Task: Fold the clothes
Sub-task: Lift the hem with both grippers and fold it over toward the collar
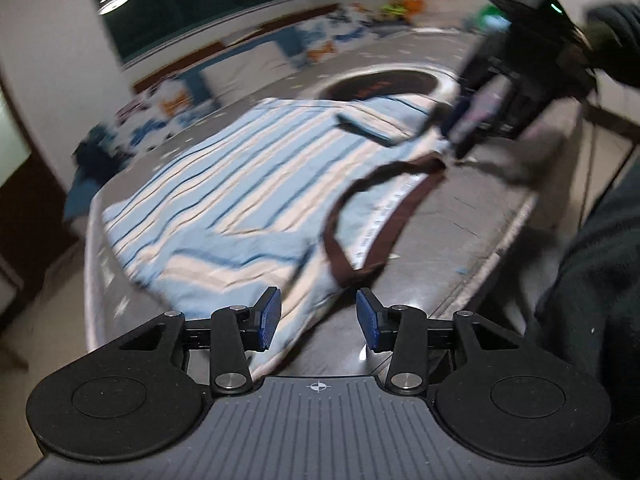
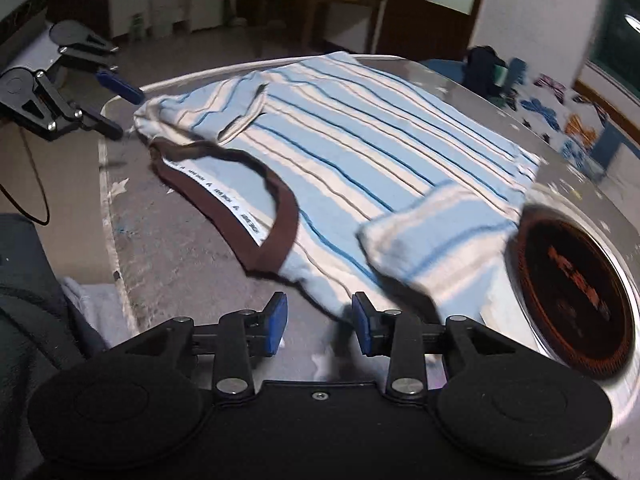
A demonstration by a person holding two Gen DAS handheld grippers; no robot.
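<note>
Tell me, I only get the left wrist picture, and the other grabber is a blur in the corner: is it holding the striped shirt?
Observer: No. In the right wrist view the right gripper is open, its blue pads pressing on nothing; the striped T-shirt lies just ahead of it.
Operator: And the dark round thing half hidden behind the shirt?
Observer: It is a black disc with orange lettering, set in a shiny rim in the grey table; one sleeve lies right beside it.
Operator: What is across the room on that side?
Observer: A wooden side table stands by the far wall.
</note>
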